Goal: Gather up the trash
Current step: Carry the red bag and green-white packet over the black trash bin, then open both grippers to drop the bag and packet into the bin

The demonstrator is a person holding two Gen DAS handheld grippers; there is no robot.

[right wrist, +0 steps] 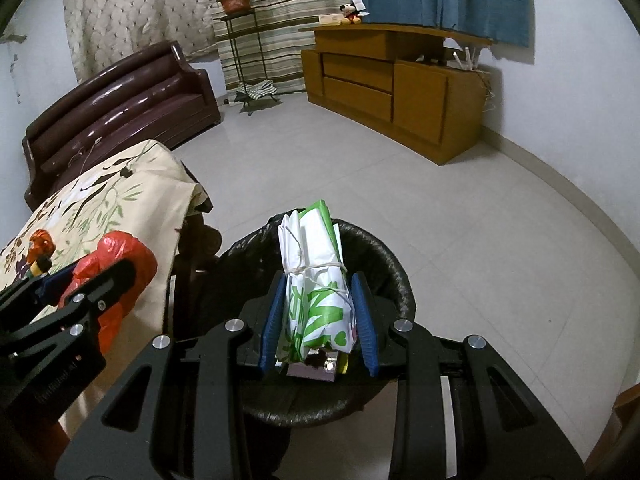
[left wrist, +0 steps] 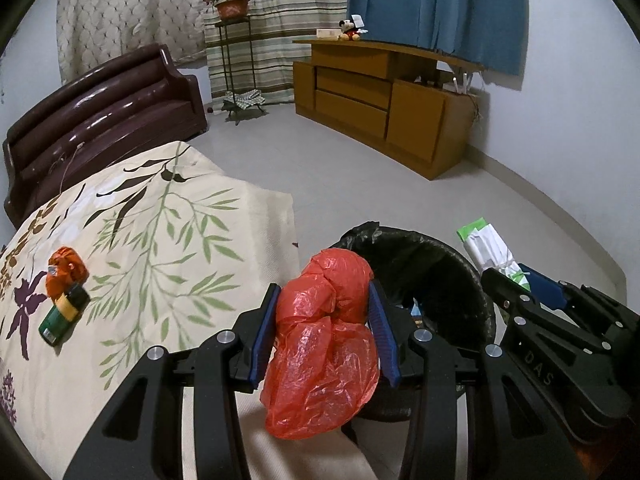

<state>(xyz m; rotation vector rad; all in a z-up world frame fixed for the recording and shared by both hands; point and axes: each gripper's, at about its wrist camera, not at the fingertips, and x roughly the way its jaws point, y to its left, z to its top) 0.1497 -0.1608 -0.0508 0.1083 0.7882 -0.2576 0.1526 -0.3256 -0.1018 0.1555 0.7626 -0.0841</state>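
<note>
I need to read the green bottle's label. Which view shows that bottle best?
The left wrist view: the green bottle lies in full on the tablecloth. In the right wrist view only its yellow part peeks above the left gripper.

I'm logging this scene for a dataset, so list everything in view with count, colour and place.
red plastic bag: 1, red, crumpled, between the left fingers, beside the bin
green-and-white bundle: 1, tied with string, between the right fingers, above the bin
trash bin: 1, black liner, on the floor beside the table
orange wrapper: 1, orange, on the tablecloth
small can: 1, green and yellow, lying beside the wrapper
tablecloth: 1, cream with leaf print
sofa: 1, dark brown, left
cabinet: 1, wooden, far wall
potted plant: 1, on a stand
left gripper: 1, black with blue fingers
right gripper: 1, same
</note>
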